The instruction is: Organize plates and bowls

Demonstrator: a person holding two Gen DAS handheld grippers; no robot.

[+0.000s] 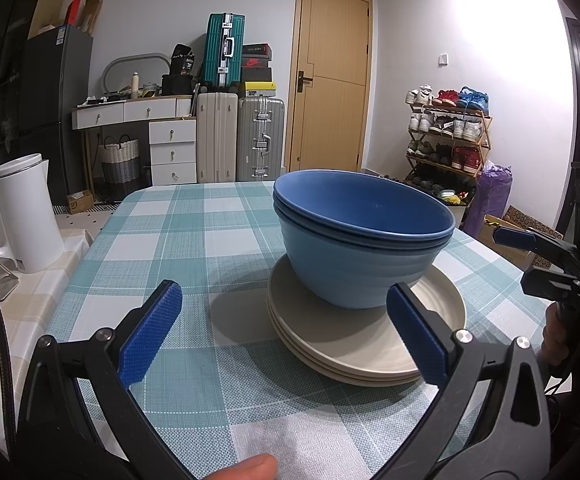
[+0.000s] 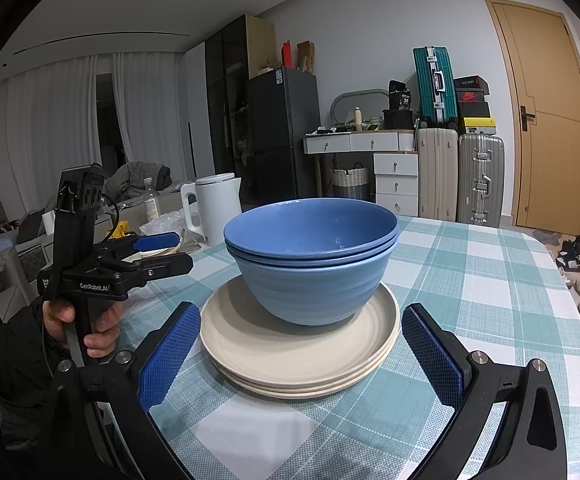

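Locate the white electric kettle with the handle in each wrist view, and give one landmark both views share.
Left wrist view: the white electric kettle stands at the far left edge, on a beige checked surface beside the table.
Right wrist view: it sits left of centre, behind the stacked blue bowls.
Shared landmark: the upright teal suitcase beside the wooden door.

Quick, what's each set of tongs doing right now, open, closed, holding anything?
Left tongs: open, holding nothing, facing the blue bowls stacked on the plates.
Right tongs: open, holding nothing, on either side of the plates.
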